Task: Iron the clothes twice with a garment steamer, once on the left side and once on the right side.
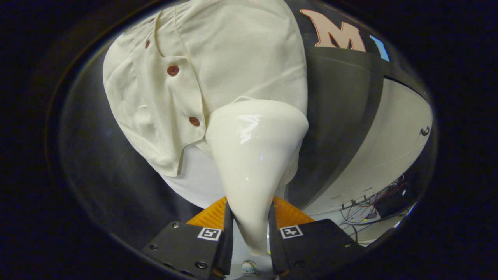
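A glossy white garment steamer point(255, 155) runs from between my fingers up to the cloth, its narrow handle clamped by both fingers and its wide head pressed against the garment. My gripper point(250, 233) is shut on that handle. The garment is a cream short-sleeved shirt point(218, 66) with brown buttons point(172, 70) down its placket, hanging in front of me. The steamer head sits low on the shirt, just to the right of the button row, near the hem. The shirt's lower right part is hidden behind the steamer head.
A white panel point(385, 147) stands to the right of the shirt, beyond a dark strip of the booth wall point(342, 116). Loose cables and gear point(373, 206) lie low at the right, on a pale floor.
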`<state>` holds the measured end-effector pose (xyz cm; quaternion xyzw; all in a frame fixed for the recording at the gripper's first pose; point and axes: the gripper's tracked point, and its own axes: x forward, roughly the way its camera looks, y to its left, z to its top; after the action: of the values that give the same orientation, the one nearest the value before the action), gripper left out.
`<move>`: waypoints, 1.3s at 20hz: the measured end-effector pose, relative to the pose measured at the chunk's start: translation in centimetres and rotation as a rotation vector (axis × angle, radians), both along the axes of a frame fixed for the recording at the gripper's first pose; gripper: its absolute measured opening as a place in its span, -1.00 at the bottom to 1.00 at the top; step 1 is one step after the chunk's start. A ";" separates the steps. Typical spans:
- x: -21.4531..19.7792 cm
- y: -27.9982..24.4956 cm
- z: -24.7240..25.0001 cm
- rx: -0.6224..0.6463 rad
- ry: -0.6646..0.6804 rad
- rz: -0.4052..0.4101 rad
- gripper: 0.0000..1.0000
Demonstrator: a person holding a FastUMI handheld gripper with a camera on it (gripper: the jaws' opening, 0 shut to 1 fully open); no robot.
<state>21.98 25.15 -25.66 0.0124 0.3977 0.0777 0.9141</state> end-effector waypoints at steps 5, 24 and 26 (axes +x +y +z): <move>0.2 -0.2 0.5 -0.006 -0.029 -0.031 -0.19; -8.9 5.3 8.2 0.015 -0.180 -0.043 -0.20; -9.8 5.6 9.4 0.025 -0.196 -0.034 -0.20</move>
<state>12.14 30.76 -16.28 0.0227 0.3053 0.0680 0.9496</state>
